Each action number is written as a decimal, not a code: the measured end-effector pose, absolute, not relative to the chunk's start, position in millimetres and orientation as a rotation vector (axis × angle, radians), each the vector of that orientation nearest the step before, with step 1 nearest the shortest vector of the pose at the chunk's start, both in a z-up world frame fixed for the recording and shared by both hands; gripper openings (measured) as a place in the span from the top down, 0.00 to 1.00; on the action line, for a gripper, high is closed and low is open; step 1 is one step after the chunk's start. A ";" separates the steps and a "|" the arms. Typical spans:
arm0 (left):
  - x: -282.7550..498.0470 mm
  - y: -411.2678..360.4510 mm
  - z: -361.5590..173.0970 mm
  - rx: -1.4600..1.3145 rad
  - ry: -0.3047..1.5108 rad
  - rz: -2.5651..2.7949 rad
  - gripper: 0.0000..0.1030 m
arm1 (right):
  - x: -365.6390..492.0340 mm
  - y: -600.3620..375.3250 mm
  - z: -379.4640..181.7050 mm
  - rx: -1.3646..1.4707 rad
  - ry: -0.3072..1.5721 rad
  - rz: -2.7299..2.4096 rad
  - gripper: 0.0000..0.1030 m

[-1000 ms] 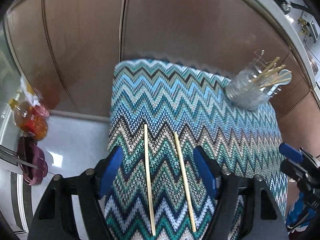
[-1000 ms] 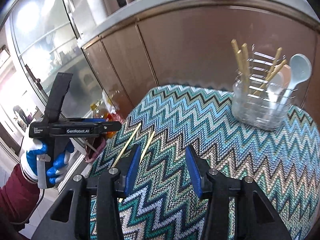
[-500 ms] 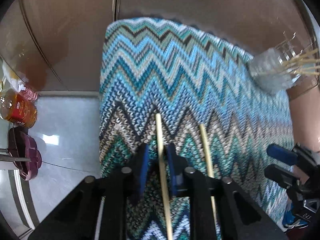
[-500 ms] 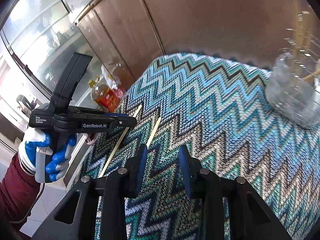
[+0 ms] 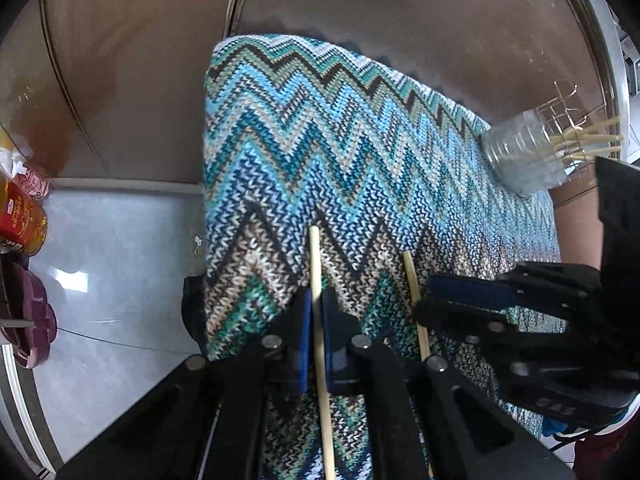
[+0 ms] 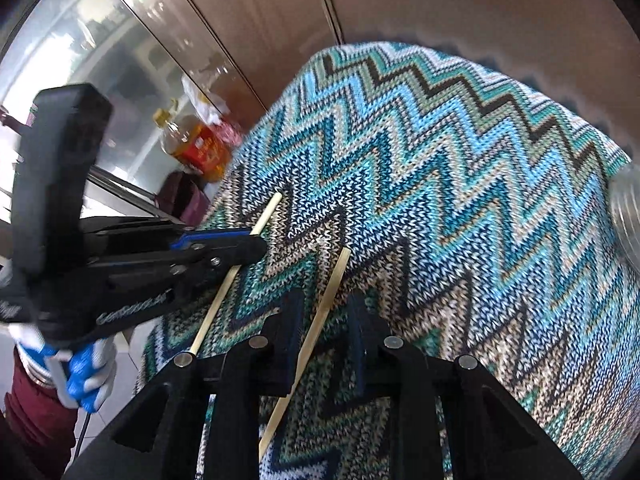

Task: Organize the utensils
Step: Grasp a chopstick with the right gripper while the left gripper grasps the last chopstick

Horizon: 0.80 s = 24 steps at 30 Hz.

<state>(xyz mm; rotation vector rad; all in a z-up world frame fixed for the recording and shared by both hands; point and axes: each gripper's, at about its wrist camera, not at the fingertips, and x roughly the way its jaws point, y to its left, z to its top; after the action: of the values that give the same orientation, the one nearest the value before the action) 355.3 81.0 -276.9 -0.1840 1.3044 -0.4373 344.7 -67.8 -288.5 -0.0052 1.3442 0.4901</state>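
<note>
Left tongs (image 5: 316, 332) pinch one chopstick (image 5: 318, 280); right tongs (image 6: 324, 324), closing, straddle the other chopstick (image 6: 320, 312).

Left claw (image 5: 316, 334) now clamped on chopstick (image 5: 315, 256)

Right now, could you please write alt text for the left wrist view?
The left gripper is shut on one chopstick lying on a zigzag cloth; the right gripper is closing around a second chopstick beside it.

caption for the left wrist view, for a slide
Left gripper shut on a pale wooden chopstick lying on the zigzag knitted cloth.
</note>
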 end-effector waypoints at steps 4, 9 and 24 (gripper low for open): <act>352.7 84.3 -277.1 -0.200 1.294 -0.433 0.95 | 350.0 -52.8 -298.5 -0.054 1.382 0.452 0.87; 348.0 82.6 -274.2 -0.189 1.270 -0.416 0.95 | 352.7 -47.1 -300.2 -0.045 1.381 0.440 0.94; 294.2 82.7 -219.9 -0.177 1.098 -0.359 0.96 | 273.9 -106.6 -221.1 0.060 1.115 0.502 0.94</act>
<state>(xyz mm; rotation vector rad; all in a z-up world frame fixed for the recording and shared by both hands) 294.2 82.7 -219.9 -0.1773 1.0980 -0.3592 273.9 -106.6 -221.1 0.0595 1.1147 0.5024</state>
